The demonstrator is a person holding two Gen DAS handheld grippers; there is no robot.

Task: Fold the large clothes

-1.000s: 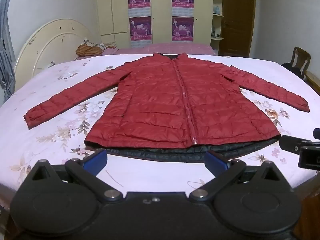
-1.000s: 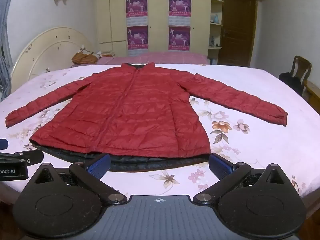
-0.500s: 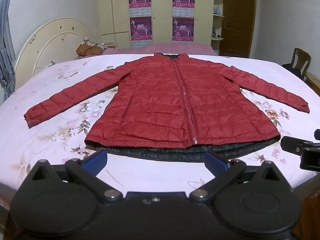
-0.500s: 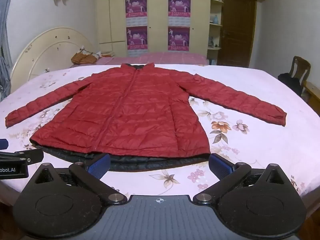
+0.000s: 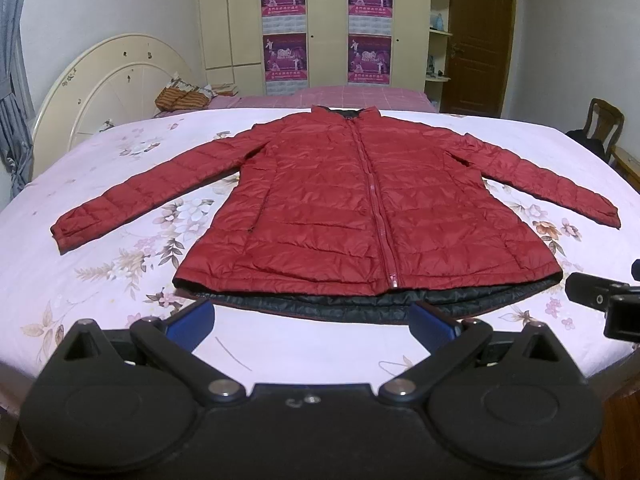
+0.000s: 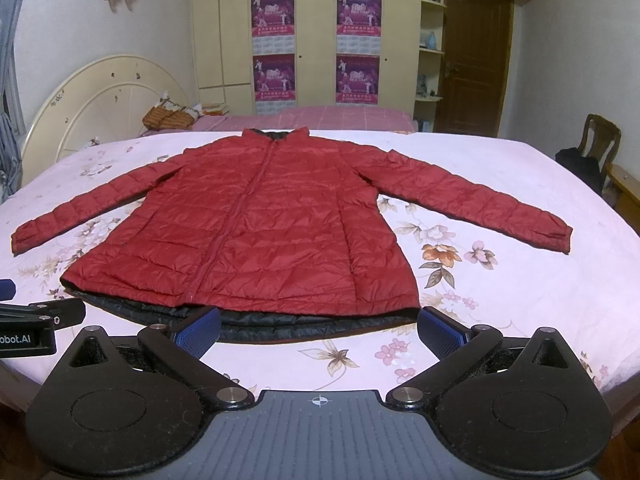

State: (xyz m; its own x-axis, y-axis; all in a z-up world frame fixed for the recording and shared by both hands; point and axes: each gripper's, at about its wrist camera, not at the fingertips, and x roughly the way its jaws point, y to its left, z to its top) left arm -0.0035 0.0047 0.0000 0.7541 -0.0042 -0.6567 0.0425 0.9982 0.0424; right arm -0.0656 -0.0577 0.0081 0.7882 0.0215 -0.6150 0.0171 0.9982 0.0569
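a: where's the red jacket [image 5: 360, 216] right now?

b: spread flat, front up, on the bed [image 5: 100, 288] with the floral sheet. it's zipped, collar toward the far side, hem toward the cameras, and the black lining shows as a strip under the hem. the left sleeve [image 5: 152, 192] and the right sleeve [image 6: 472, 196] both lie stretched out and angled down from the shoulders.

a: so has any folding happened?

b: none that i can see. no sleeve is turned in, no side is laid over, and the hem isn't brought up. i'd judge the task is at its very start: the jacket is laid out, and every fold is left to do.

a: and the grippers?

b: the left gripper [image 5: 312, 320] hovers just in front of the hem, its jaws released and spread wide, holding nothing. the right gripper [image 6: 320, 330] sits beside it, also near the hem, jaws released and apart, empty too. neither touches the cloth.

a: what's left, then?

b: likely sleeves in, sides over, then hem up toward the collar. the puffy fabric may spring back.
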